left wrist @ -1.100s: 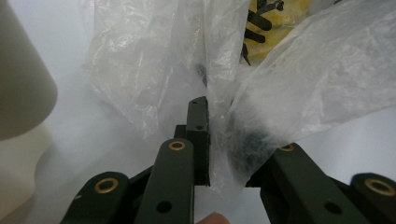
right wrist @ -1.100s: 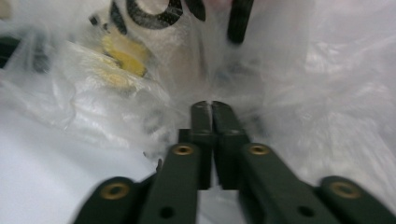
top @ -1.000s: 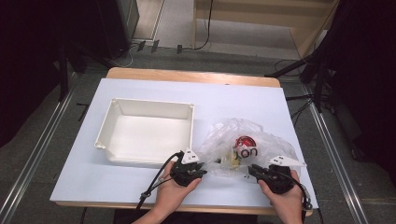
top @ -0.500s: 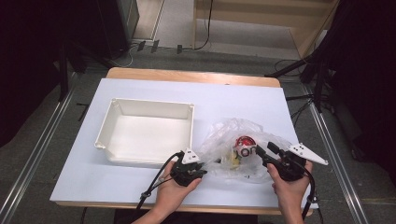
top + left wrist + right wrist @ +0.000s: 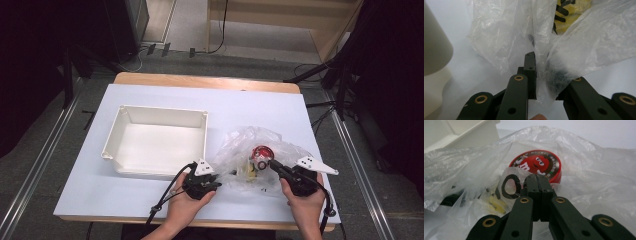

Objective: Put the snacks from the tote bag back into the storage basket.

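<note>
- Clear plastic bag [image 5: 260, 155] lies on the table [image 5: 250, 107], right of the white tray [image 5: 155, 140] and just beside it.
- Left tongs [image 5: 534, 65] are clamped on a fold of the bag film at its near-left edge.
- Right tongs [image 5: 537, 182] have just been closing; the jaws now meet, seemingly with film pinched between them, at the bag's right side beside the tin [image 5: 537, 165].
- Judged step: opening the bag. Pull the two pinches apart gently and low; film may tear or slip.
- Bag holds the red round tin, something yellow [image 5: 571, 8] and small black parts [image 5: 560, 15].
- Tray is empty.
</note>
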`<state>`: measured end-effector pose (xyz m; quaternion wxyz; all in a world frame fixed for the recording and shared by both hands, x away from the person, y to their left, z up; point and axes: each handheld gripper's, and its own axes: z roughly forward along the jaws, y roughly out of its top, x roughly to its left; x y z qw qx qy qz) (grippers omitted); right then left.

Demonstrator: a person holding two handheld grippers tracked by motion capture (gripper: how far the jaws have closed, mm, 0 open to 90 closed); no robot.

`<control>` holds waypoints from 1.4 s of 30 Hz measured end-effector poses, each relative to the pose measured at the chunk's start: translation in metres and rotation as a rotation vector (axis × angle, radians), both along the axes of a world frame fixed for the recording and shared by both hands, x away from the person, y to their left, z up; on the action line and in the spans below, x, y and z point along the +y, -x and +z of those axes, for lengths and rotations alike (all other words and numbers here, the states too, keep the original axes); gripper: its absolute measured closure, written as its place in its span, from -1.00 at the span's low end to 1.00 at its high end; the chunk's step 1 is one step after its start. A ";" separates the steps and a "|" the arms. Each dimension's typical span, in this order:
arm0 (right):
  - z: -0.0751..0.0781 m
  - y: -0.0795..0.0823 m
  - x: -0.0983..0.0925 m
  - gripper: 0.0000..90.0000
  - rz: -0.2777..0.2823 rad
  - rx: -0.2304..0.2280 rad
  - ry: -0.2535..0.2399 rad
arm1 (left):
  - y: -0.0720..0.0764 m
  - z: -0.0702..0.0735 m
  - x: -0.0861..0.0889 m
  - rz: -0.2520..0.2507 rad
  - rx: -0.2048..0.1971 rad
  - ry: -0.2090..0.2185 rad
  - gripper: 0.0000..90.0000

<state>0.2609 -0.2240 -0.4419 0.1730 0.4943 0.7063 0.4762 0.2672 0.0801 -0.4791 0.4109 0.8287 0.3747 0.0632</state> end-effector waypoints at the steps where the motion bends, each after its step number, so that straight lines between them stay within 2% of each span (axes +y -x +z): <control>1: -0.001 0.001 0.000 1.00 0.006 0.008 0.006 | 0.000 0.000 0.000 0.000 0.001 0.000 0.76; 6: -0.011 0.006 -0.001 1.00 0.023 0.064 0.049 | 0.000 0.000 0.000 0.000 0.001 0.000 0.76; 10: -0.026 0.003 -0.005 1.00 0.025 0.171 0.095 | 0.000 0.000 0.000 0.001 0.001 -0.001 0.76; 11: -0.033 0.000 -0.006 1.00 0.017 0.211 0.111 | 0.000 0.000 0.000 0.001 0.001 -0.002 0.76; 12: -0.037 -0.002 -0.006 1.00 0.013 0.228 0.122 | 0.000 0.000 0.000 0.002 0.003 0.000 0.77; 14: -0.042 -0.005 -0.009 1.00 0.014 0.242 0.095 | -0.001 0.000 0.001 0.004 0.006 0.002 0.77; 17: -0.040 -0.006 -0.008 0.98 0.011 0.239 0.118 | -0.001 0.000 0.001 0.004 0.006 0.001 0.78; 18: -0.040 -0.004 -0.007 0.82 0.013 0.235 0.119 | -0.001 0.000 0.001 0.004 0.006 0.001 0.78; 20: -0.034 0.001 -0.006 0.45 -0.013 0.190 0.124 | 0.000 0.000 0.000 0.003 0.005 0.002 0.78; 21: -0.029 0.004 -0.006 0.38 -0.013 0.165 0.113 | 0.000 0.000 0.000 0.005 0.005 0.002 0.78; 24: -0.013 0.013 -0.006 0.33 -0.002 0.085 0.056 | 0.000 0.000 0.000 0.003 0.004 0.002 0.77; 26: 0.001 0.020 -0.001 0.33 0.007 0.004 0.022 | 0.000 0.000 0.000 0.004 0.000 -0.001 0.77; 29: 0.013 0.029 0.010 0.31 0.024 -0.094 0.003 | 0.000 0.000 0.000 0.002 -0.001 -0.002 0.76; 31: 0.021 0.034 0.021 0.18 0.046 -0.150 -0.040 | 0.000 0.000 0.000 0.000 -0.003 -0.002 0.75; 34: 0.031 0.037 0.039 -0.09 0.091 -0.183 -0.103 | 0.000 0.000 -0.001 0.001 -0.002 -0.003 0.75; 36: 0.035 0.034 0.057 -0.17 0.110 -0.175 -0.087 | 0.000 0.000 0.000 0.000 -0.002 -0.001 0.74; 37: 0.033 0.032 0.065 -0.11 0.104 -0.158 -0.061 | 0.000 0.000 0.000 -0.002 -0.003 0.003 0.73; 38: 0.030 0.029 0.069 0.04 0.092 -0.136 -0.041 | 0.000 0.000 0.000 -0.003 -0.006 0.005 0.72; 40: 0.016 0.020 0.077 0.52 0.074 -0.064 -0.004 | 0.001 0.000 0.001 -0.009 -0.006 0.018 0.66; 42: -0.001 0.010 0.080 0.86 0.082 0.005 0.018 | 0.003 0.001 0.002 -0.037 -0.023 0.039 0.52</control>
